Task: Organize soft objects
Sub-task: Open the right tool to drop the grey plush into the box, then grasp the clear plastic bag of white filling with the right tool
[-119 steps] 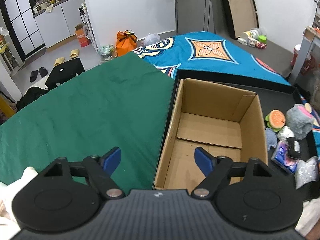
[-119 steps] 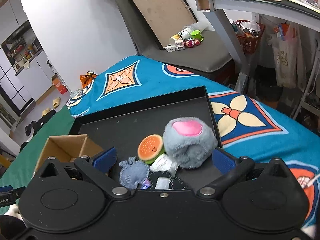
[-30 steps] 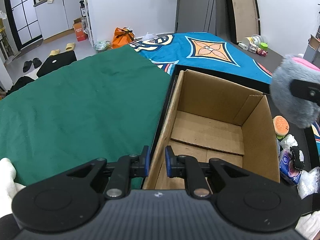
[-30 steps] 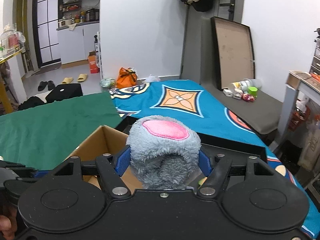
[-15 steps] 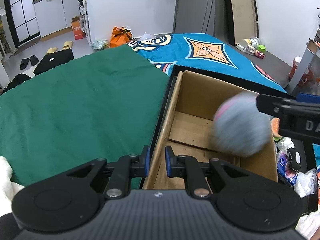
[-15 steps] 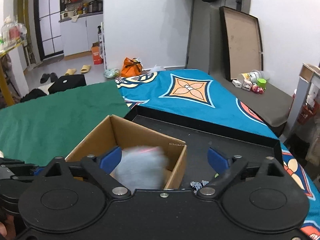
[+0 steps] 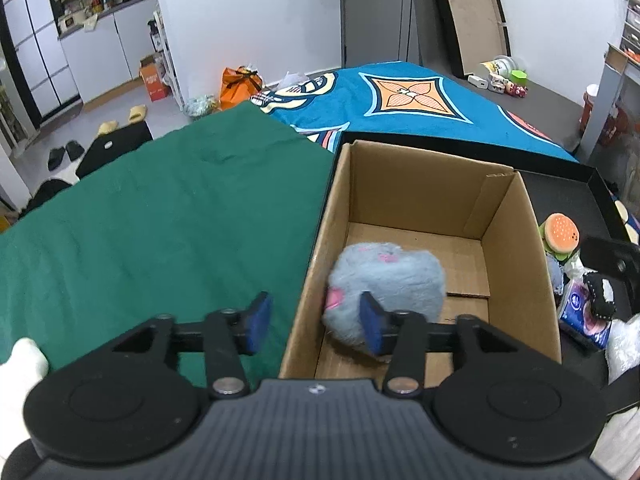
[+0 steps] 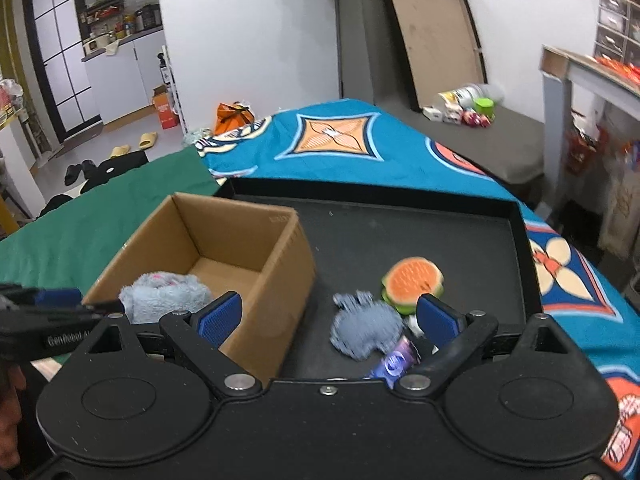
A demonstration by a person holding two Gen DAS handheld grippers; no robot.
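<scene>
A fluffy grey plush [image 7: 384,276] with pink patches lies inside the open cardboard box [image 7: 432,184], near its front left corner; the right wrist view shows the plush [image 8: 164,296] too. My left gripper [image 7: 314,322] straddles the box's left wall; its jaws are opening and the pads stand clear of the cardboard. My right gripper [image 8: 328,316] is open above the black tray [image 8: 400,232], right of the box [image 8: 276,280]. A small blue-grey plush [image 8: 366,330] lies below its fingers, untouched. A burger-shaped plush [image 8: 414,278] sits just beyond.
A purple tissue pack [image 8: 394,362] and other small soft items lie at the tray's near right. Green cloth [image 7: 160,220] covers the surface left of the box, a blue patterned cloth [image 8: 340,140] behind. A grey table leg [image 8: 556,120] stands at the right.
The grey plush left my right gripper and dropped into the box. The right gripper opened wide and swung right over the tray. The left gripper's jaws parted off the box wall.
</scene>
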